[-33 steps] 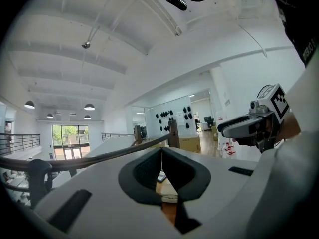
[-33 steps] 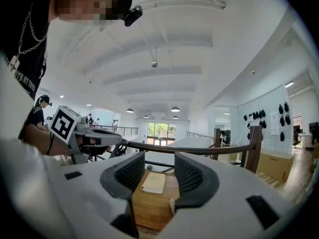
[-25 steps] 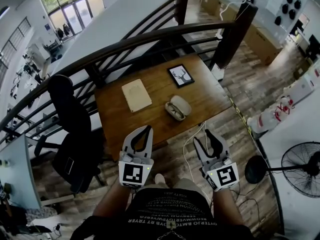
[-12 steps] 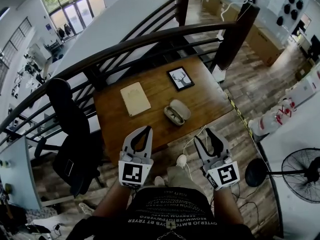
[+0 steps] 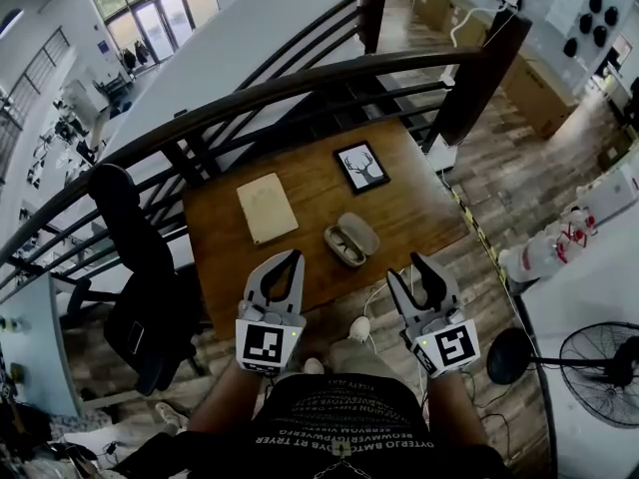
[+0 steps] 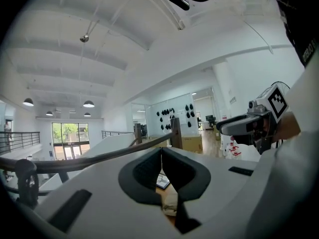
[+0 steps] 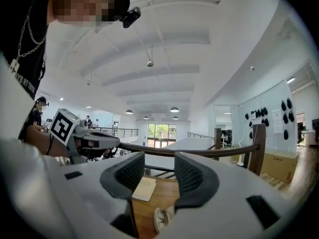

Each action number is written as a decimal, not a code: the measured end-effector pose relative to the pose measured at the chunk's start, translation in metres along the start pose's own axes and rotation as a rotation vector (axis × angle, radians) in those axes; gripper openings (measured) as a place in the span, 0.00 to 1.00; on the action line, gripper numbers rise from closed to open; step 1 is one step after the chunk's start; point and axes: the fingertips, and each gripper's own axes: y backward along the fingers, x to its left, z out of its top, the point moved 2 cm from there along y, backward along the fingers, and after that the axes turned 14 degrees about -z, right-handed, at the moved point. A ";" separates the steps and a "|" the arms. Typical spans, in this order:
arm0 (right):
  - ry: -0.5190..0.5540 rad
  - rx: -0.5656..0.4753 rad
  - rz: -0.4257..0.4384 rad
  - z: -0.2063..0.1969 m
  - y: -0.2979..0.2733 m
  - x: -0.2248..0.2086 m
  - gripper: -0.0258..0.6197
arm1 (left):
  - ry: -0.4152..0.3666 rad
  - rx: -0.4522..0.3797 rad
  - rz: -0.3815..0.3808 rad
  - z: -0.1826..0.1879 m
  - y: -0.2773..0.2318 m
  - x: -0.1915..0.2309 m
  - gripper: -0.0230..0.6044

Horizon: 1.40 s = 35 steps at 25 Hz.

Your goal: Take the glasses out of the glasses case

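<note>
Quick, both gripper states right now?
Left gripper: closed, holding nothing.
Right gripper: open, holding nothing.

A wooden table fills the middle of the head view, set against a dark railing. Three things lie on it, well apart. A beige pad lies flat at centre left. A black frame showing a deer lies flat toward the upper right. An open case sits near the lower edge, with glasses inside it.
</note>
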 end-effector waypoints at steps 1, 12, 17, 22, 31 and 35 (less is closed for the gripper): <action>0.000 0.003 0.005 -0.001 -0.005 -0.002 0.31 | 0.006 -0.004 0.001 0.000 -0.005 0.002 0.08; -0.010 0.016 0.029 -0.009 -0.055 -0.040 0.31 | 0.033 0.011 0.006 -0.009 -0.063 0.022 0.08; -0.013 0.025 0.054 -0.011 -0.075 -0.051 0.31 | 0.031 0.027 0.015 -0.005 -0.085 0.033 0.08; -0.008 0.041 0.081 -0.014 -0.094 -0.066 0.31 | 0.026 0.041 0.044 0.001 -0.105 0.043 0.08; -0.015 0.043 0.146 -0.022 -0.129 -0.095 0.31 | 0.045 0.046 0.092 -0.001 -0.141 0.050 0.08; -0.007 0.049 0.186 -0.026 -0.141 -0.107 0.31 | 0.046 0.045 0.115 0.005 -0.156 0.050 0.08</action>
